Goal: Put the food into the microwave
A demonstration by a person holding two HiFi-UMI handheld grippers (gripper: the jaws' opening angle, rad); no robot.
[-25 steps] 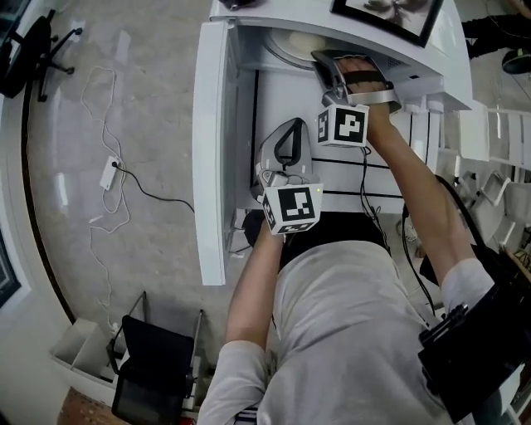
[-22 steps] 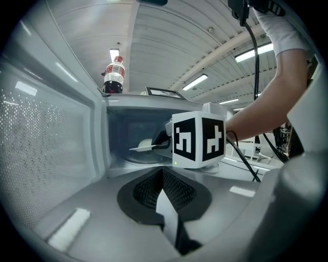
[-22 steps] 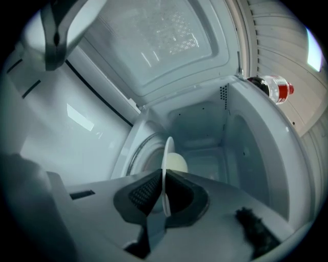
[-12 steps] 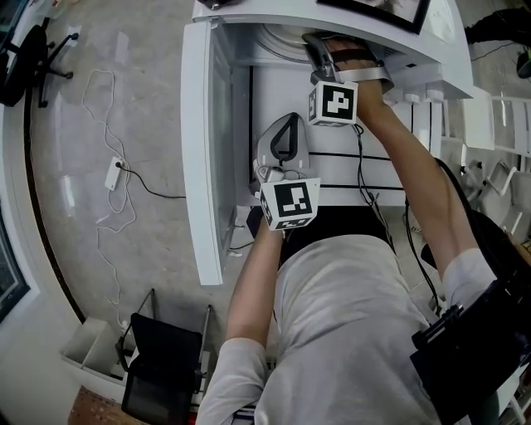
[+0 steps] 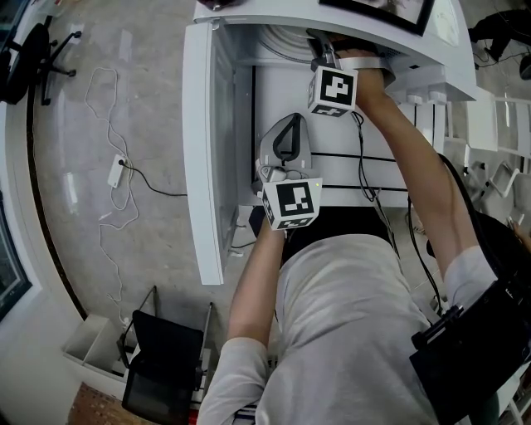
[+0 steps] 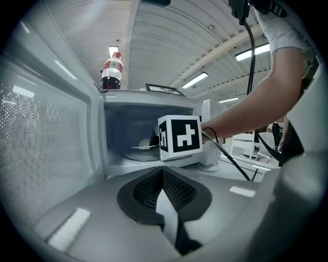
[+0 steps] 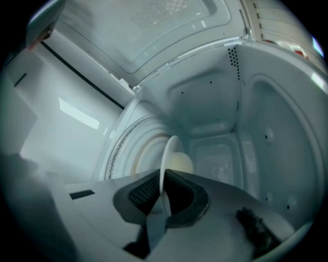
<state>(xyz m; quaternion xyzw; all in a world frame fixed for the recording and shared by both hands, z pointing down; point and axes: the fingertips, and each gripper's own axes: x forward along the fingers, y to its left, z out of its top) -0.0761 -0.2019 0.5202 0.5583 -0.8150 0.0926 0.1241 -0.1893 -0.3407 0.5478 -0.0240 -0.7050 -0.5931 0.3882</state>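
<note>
Head view: the microwave (image 5: 265,10) was pictured from above, its door (image 5: 203,158) swung wide to the left. The right gripper (image 5: 325,51) was reached into the cavity, and the left gripper (image 5: 287,133) was held outside, before the opening.

Left gripper view: the left jaws were pressed together with nothing between them. Beyond them, a plate (image 6: 143,147) was seen lying about level over the turntable (image 6: 133,156); whether the two touched could not be made out. A bottle (image 6: 111,69) was stood upright on the microwave's top.

Right gripper view: the right jaws were clamped on the plate's near rim. The plate was seen edge-on, its span running away from the jaws toward the back wall (image 7: 215,158). A pale, round piece of food (image 7: 180,164) was carried on it.
</note>
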